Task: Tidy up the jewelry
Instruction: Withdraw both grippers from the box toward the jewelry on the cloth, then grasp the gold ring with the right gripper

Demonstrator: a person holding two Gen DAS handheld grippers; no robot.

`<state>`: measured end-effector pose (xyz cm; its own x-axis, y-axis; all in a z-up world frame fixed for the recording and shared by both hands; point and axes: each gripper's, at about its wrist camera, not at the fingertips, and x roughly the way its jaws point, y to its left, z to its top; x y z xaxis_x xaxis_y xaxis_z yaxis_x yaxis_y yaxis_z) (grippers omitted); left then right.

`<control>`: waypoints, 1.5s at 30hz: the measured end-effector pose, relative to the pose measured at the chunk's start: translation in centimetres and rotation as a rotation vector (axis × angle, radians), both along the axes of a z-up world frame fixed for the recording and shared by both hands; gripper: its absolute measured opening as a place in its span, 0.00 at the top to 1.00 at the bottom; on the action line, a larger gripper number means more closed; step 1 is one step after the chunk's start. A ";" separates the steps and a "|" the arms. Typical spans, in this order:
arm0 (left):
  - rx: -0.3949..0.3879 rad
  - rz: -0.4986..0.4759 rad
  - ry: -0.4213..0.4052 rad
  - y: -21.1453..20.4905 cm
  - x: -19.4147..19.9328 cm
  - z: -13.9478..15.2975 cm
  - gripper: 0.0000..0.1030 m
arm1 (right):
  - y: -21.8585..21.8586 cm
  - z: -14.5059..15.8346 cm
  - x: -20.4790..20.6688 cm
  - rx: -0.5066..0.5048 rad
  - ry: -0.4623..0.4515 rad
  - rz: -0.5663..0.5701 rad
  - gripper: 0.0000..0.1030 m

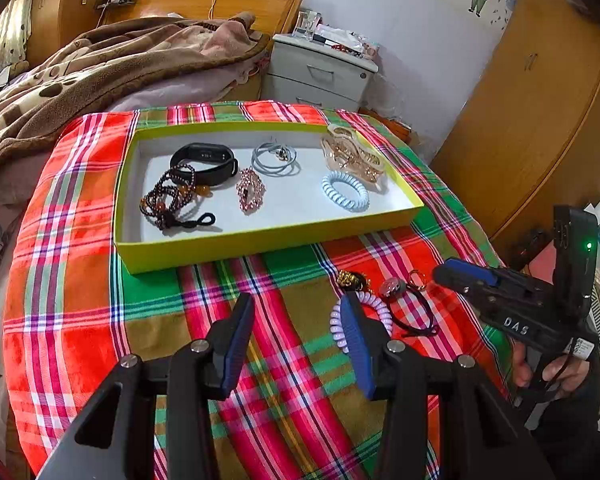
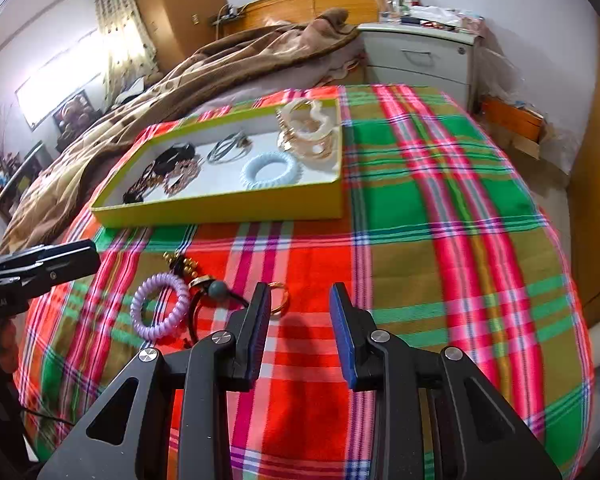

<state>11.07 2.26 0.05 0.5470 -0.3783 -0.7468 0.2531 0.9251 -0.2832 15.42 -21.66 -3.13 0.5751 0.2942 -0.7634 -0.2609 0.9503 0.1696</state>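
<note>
A yellow-green box (image 1: 260, 240) (image 2: 220, 212) on the plaid cloth holds a black fitness band (image 1: 204, 164), dark beads (image 1: 168, 200), a pink bracelet (image 1: 251, 190), grey hoops (image 1: 274, 158), a blue coil tie (image 1: 345, 191) (image 2: 269, 170) and a cream hair claw (image 1: 352, 154) (image 2: 308, 132). In front of the box lie a lilac coil tie (image 1: 380, 312) (image 2: 160, 306), a gold charm (image 1: 350, 280) (image 2: 182, 264), a black cord with a bead (image 2: 216, 290) and a gold ring (image 2: 280, 298). My left gripper (image 1: 298, 316) is open beside the lilac tie. My right gripper (image 2: 300, 304) (image 1: 456, 274) is open and empty.
The plaid cloth (image 2: 440, 200) covers a rounded surface that drops off at the right. A bed with a brown blanket (image 1: 100, 64) lies behind, a white nightstand (image 1: 320, 76) at the back, and wooden wardrobes (image 1: 540, 100) to the right.
</note>
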 end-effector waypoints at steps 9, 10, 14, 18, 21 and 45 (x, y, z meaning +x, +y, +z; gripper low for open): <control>0.008 -0.009 0.012 -0.6 -0.3 -0.4 0.55 | 1.8 -0.7 0.3 -0.036 0.011 0.051 0.67; 0.009 -0.010 0.013 -0.6 -0.3 -0.4 0.55 | 1.9 -0.8 0.4 -0.043 0.010 0.054 0.67; 0.011 -0.010 0.012 -0.7 -0.3 -0.4 0.55 | 2.2 -0.8 0.3 -0.065 0.001 0.055 0.67; 0.016 -0.010 0.015 -0.8 -0.2 -0.5 0.55 | 2.3 -0.8 0.2 -0.072 0.000 0.044 0.67; 0.019 -0.014 0.018 -1.0 -0.2 -0.5 0.55 | 2.2 -0.8 0.2 -0.066 0.001 0.036 0.71; 0.138 -0.078 0.071 -4.6 0.3 -2.6 0.55 | -0.9 1.3 -1.1 0.045 -0.068 -0.044 0.79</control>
